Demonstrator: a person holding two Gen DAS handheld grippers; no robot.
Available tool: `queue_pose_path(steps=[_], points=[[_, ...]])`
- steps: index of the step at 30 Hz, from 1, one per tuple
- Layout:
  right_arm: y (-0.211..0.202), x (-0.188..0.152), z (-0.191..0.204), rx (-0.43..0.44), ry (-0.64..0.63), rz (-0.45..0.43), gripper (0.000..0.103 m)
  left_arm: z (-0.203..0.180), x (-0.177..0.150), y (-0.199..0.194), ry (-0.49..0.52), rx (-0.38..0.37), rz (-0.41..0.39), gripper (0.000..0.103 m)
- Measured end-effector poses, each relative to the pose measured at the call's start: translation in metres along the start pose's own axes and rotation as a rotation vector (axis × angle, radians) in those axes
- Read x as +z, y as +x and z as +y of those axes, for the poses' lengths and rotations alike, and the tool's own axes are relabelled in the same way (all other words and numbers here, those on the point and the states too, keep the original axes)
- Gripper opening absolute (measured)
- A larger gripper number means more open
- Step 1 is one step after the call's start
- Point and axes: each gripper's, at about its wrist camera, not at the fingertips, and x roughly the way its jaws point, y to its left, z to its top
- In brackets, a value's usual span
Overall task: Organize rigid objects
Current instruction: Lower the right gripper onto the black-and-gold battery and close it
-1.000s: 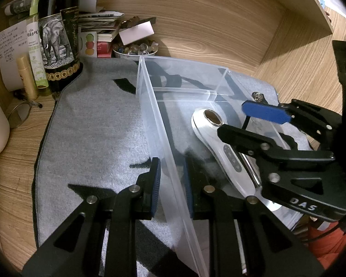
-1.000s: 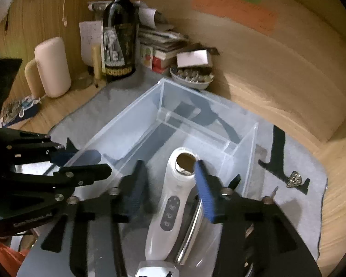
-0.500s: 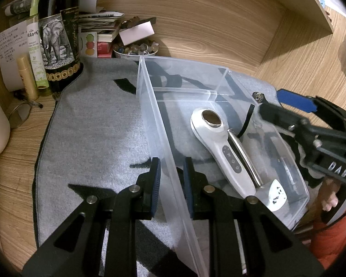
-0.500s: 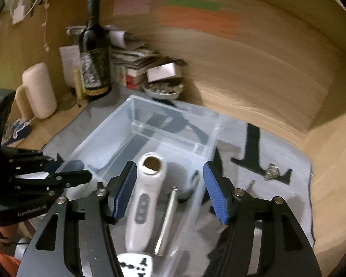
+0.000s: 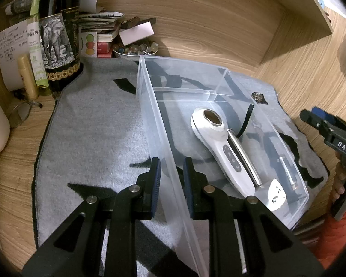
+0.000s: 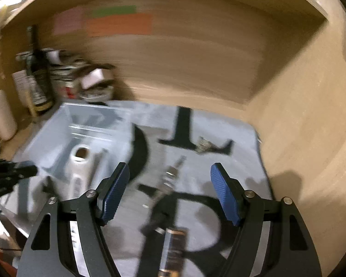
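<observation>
The clear plastic bin [image 5: 221, 106] sits on the grey mat [image 5: 92, 127]. Its near compartment holds a white handheld device [image 5: 221, 147], a metal rod [image 5: 243, 154] lying against the device's right edge, and a white plug adapter [image 5: 276, 192] at the near corner.

A second ago the right gripper [image 6: 170, 194] stood over the bin with the white device between its pads. It has since left the bin and swung to the bin's 3 o'clock side, over open mat. Its jaws are opening, now wide apart, with nothing held between them. The device stays where it was set, so that placement reads as complete.

The left gripper [image 5: 171, 182] has not moved. Its jaws are nearly closed, clamped on the bin's left wall, one pad outside and one inside. This steadies the bin.

In the blurred right wrist view, loose items remain on the mat: a slim metallic piece [image 6: 170, 177] directly ahead of the pads, a dark tube-like item [image 6: 173, 247] at 6 o'clock below them, and a small crumpled metallic object [image 6: 203, 146] at 1 o'clock. Judgement: one of these is the next pickup; the blur prevents firm identification.
</observation>
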Motion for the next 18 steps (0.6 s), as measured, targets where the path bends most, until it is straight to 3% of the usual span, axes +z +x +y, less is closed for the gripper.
queue_pose_path(steps=[7, 18], points=[[0.008, -0.026, -0.029, -0.055, 0.079, 0.091, 0.070, 0.000, 0.000, 0.000, 0.001, 0.000, 0.001, 0.019], [0.031, -0.072, -0.030, -0.016, 0.081, 0.271, 0.070, 0.000, 0.000, -0.001, 0.001, 0.001, 0.000, 0.019]])
